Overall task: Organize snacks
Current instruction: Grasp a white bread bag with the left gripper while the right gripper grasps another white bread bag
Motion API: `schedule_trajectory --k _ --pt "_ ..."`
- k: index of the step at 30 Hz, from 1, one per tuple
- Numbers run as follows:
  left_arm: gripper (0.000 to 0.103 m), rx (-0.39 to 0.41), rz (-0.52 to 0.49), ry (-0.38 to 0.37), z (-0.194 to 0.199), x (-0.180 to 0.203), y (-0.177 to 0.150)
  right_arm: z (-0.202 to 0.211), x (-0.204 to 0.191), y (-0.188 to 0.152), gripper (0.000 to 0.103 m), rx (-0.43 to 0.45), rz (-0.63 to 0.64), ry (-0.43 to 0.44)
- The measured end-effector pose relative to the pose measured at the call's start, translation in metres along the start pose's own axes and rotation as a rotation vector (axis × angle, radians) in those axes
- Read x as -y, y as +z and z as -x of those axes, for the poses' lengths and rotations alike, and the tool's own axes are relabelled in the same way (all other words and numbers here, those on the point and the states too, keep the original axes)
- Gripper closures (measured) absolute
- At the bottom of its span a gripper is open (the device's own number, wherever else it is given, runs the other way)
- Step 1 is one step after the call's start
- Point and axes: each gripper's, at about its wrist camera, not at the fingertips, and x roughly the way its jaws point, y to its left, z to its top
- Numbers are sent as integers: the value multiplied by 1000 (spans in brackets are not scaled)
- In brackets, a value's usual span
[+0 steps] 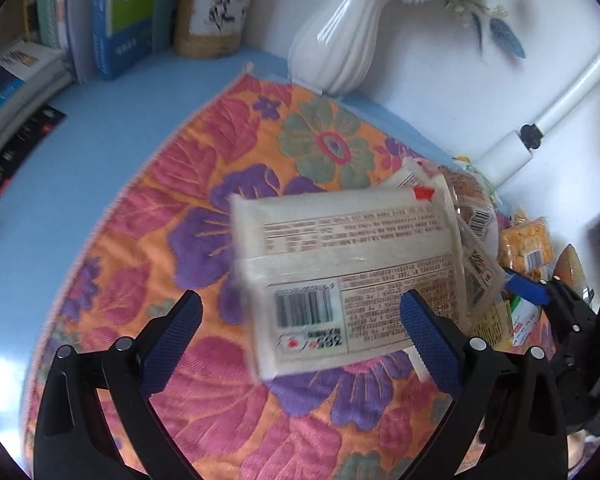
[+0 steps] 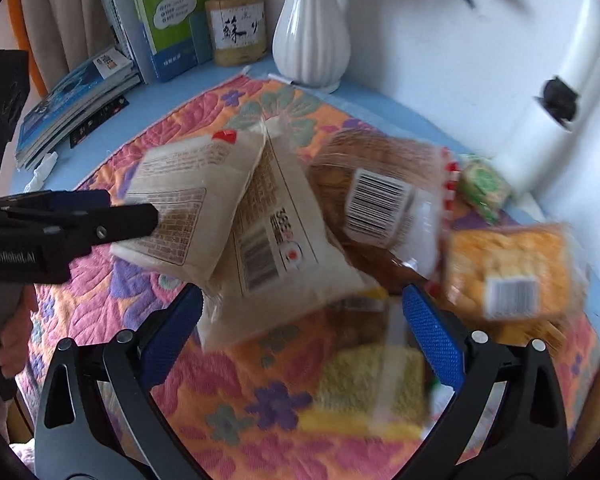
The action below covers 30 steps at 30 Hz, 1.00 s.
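right gripper (image 2: pixel 300 320) open over floral cloth (image 2: pixel 204 400) | white packets (image 2: pixel 188 208) overlapping | bread bag (image 2: pixel 380 200) beside | left gripper (image 2: pixel 140 216) at left

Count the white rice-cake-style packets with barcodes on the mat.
2: one white packet at the left claw, a second white packet leaning under it toward the bread bag. Others may be hidden.

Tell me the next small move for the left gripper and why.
Probably close the left gripper on the white flat snack packet with the barcode. Its blue fingers stand open on either side of that packet's near end, and the packet leans on a second white packet over the flowered orange cloth, so gripping first lets it be lifted clear.
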Motion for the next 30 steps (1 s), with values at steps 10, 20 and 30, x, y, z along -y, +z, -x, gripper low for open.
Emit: schedule_trajectory --k 10,20,30 --pt "49 38 18 -152 4 3 -17 15 19 -23 76 106 -262 187" --pt "43 46 -224 -147 45 79 -96 115 70 -146 81 292 -555 49" --pt "5 -24 -719 -237 27 160 -98 142 114 -215 3 180 -570 -42"
